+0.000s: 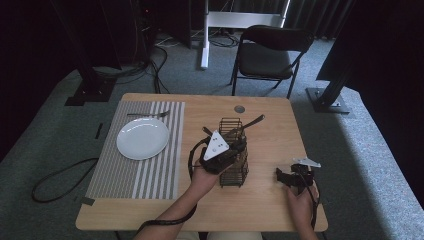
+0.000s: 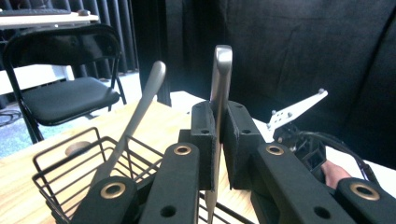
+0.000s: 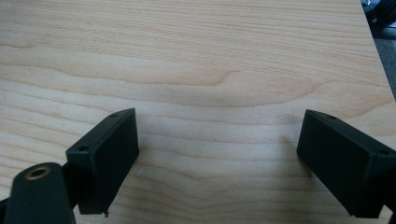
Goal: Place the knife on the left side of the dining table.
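Observation:
A black wire cutlery caddy (image 1: pixel 233 172) stands on the wooden table (image 1: pixel 265 150), right of centre. My left gripper (image 1: pixel 239 146) is over the caddy, shut on the flat steel handle of a utensil (image 2: pixel 220 88) that stands upright between its pads (image 2: pixel 204 135). A second steel handle (image 2: pixel 145 100) leans in the caddy (image 2: pixel 70 161) just to the left of it. My right gripper (image 1: pixel 286 176) rests near the table's right front, with its jaws wide open. Bare wood shows between the right gripper (image 3: pixel 217 158) jaws and nothing is held.
A striped placemat (image 1: pixel 150 170) on the table's left carries a white plate (image 1: pixel 142 138) with a fork (image 1: pixel 147 114) beyond it. A dark utensil handle (image 1: pixel 252 121) sticks out of the caddy's far side. A black folding chair (image 1: pixel 270 55) stands behind the table.

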Demonstrator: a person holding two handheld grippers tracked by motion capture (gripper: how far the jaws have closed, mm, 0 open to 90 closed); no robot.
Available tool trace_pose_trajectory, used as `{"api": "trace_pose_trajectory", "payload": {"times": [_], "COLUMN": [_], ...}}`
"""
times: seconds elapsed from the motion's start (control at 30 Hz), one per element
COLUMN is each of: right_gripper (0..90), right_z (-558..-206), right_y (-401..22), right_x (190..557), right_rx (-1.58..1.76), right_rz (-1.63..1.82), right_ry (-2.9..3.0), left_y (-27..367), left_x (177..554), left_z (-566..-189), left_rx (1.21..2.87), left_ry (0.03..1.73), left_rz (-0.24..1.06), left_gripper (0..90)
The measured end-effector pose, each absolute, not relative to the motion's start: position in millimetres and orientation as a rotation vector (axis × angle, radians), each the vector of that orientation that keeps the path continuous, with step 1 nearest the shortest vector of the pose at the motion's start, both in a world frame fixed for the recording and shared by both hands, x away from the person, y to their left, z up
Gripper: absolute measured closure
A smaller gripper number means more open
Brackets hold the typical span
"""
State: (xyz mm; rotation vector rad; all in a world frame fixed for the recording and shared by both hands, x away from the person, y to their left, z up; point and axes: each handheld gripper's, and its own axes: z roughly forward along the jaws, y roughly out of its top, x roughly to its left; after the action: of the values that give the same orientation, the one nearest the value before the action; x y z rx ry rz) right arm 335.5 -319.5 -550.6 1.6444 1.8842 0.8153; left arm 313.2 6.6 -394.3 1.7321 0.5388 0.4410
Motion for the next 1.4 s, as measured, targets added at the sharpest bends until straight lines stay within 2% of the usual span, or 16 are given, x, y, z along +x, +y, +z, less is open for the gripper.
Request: {"api": "trace_pose_trajectory", "payload": {"times": [0.37, 0.9, 1.13, 1.4], "right_gripper": [11.8, 11.8, 11.8, 11.8], "right_z": [-550.5, -550.6, -550.6, -550.7], "right_y": [-319.5, -319.5, -319.4, -319.4], "right_x": [335.5, 335.5, 335.5, 335.5], "right_rx": [1.645, 1.643, 1.643, 1.643], "right_rz": [0.814, 0.815, 0.814, 0.814], "right_ry": [1.885, 1.885, 1.884, 1.884], "left_y": [19.1, 59.1, 89.2, 124.0], "left_x": [304.3, 268.1, 258.8, 260.2], "left_z": [-359.5, -285.2, -282.0, -300.9], "left_rx": [1.689, 1.599, 1.569, 1.569], "left_ry": [0.527, 0.478, 0.533, 0.641], "left_rz": [0.399, 0.474, 0.520, 0.551], "left_gripper": [84.0, 83.9, 83.9, 83.9]}}
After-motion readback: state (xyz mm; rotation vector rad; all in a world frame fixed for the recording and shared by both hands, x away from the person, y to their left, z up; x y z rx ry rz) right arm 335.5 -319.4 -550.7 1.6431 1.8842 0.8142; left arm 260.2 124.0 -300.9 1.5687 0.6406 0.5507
